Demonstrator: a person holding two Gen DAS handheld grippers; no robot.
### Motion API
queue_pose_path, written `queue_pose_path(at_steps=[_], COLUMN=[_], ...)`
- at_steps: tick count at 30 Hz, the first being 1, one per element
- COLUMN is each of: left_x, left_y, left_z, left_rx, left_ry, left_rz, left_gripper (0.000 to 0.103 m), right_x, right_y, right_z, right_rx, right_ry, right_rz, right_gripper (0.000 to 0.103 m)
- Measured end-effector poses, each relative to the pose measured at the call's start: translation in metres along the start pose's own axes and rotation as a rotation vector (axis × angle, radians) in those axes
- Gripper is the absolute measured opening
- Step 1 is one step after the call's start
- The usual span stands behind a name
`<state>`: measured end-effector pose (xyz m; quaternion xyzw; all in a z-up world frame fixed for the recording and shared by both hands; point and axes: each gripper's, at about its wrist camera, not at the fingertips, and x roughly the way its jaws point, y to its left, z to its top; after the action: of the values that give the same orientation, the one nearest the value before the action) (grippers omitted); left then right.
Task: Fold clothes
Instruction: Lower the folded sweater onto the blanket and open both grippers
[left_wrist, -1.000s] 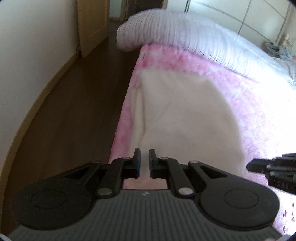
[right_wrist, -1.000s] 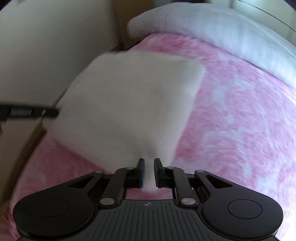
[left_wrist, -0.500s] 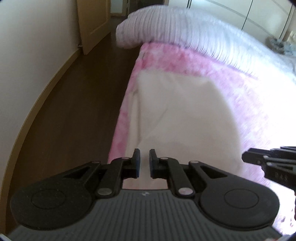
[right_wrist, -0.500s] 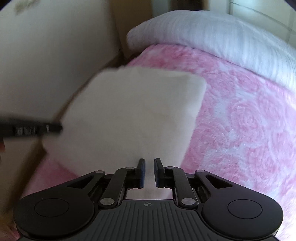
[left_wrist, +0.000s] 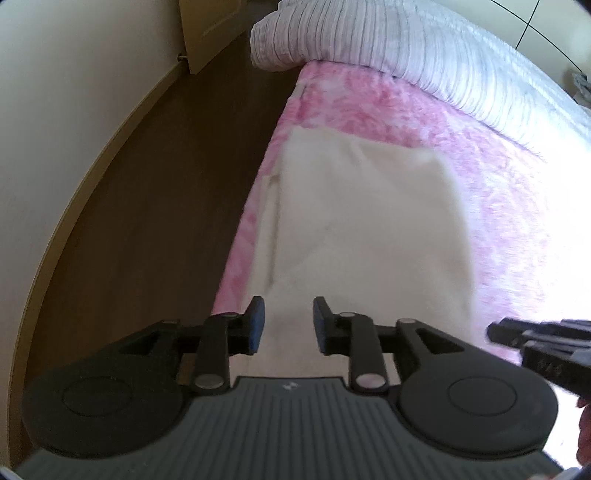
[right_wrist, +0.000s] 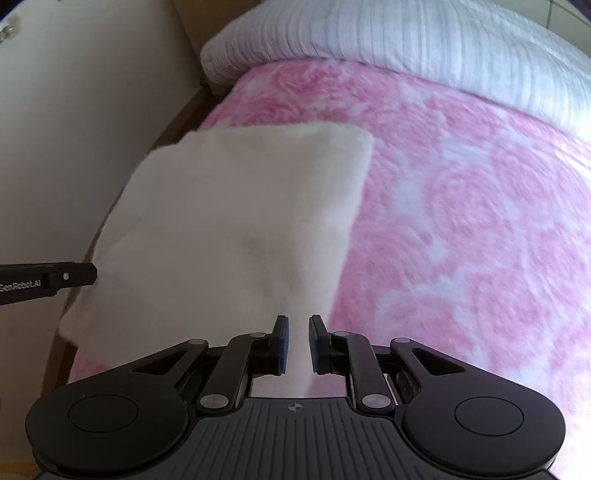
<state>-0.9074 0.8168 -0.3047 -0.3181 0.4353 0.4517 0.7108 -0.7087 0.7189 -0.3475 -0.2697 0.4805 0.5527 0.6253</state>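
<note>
1. Gaping at lower centre, left hand-held gripper (left_wrist: 287, 325) spread, nothing pinched.
2. White garment (left_wrist: 369, 229) folded, mid-frame, on pink bed (left_wrist: 517, 206) near its left edge.
3. Right hand-held gripper (right_wrist: 297, 343) slightly parted, cloth between pads; grip unclear.

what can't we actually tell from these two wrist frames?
- Near edge of the fluffy cream folded garment: hidden under each gripper's body in both wrist views.
- Left gripper: jaws apart around cloth; contact unclear.
- Right gripper: narrow gap, cloth between; clamping unclear. In the left view it is cut off by the right edge.
- Garment type: no sleeves or collar visible.
- Pink rose-patterned blanket: motion-blurred.
</note>
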Motion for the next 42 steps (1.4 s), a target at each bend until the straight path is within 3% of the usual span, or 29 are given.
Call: queue_pose_path(at_steps=[2,4,7,13,19,24,27,32,36,42], left_x=[-0.017,-0.035,-0.064,-0.116,-0.158,-0.188,-0.207,-0.217,-0.222,-0.224], left_y=[-0.007,-0.013,-0.025,-0.049,-0.068,-0.089,-0.1,-0.099,-0.106,-0.12], left_z=[-0.001,-0.002,-0.003,-0.006,-0.015,-0.024,-0.03,-0.032,-0.041,-0.058], left_rx=[-0.007,-0.015,-0.026,-0.008,0.01,0.055,0.071,-0.015,-0.039,-0.054], left_ry=[0.011,0.016,0.028,-0.005,-0.045,-0.138,-0.211,-0.175,-0.151,-0.133], left_rz=[0.007,0.012,0.014,0.049,0.072,0.178,0.208,0.095,0.099,0.144], left_gripper=[0.035,0.035,0.035,0.044,0.048,0.057,0.062,0.061,0.055,0.055], right_x=[-0.017,-0.036,-0.063,-0.115,-0.167,-0.203,-0.218,-0.237,-0.247,-0.252], right_y=[0.0,0.001,0.005,0.008,0.019,0.029,0.029,0.02,0.015,0.005], right_z=[-0.007,-0.011,-0.017,-0.02,-0.019,-0.026,-0.028,-0.03,-0.035,-0.043], right_rx=[-0.003,-0.015,-0.044,-0.056,-0.089,-0.156,-0.138,-0.099,-0.112,-0.131], right_ry=[0.033,0.049,0.068,0.044,-0.051,-0.174,-0.175,-0.179,-0.164,-0.111], right_rz=[0.0,-0.003,-0.011,-0.009,-0.019,-0.078,-0.097,-0.05,-0.043,-0.036], right_gripper=[0.034,0.056,0.064,0.066,0.066,0.066,0.066,0.066,0.066,0.066])
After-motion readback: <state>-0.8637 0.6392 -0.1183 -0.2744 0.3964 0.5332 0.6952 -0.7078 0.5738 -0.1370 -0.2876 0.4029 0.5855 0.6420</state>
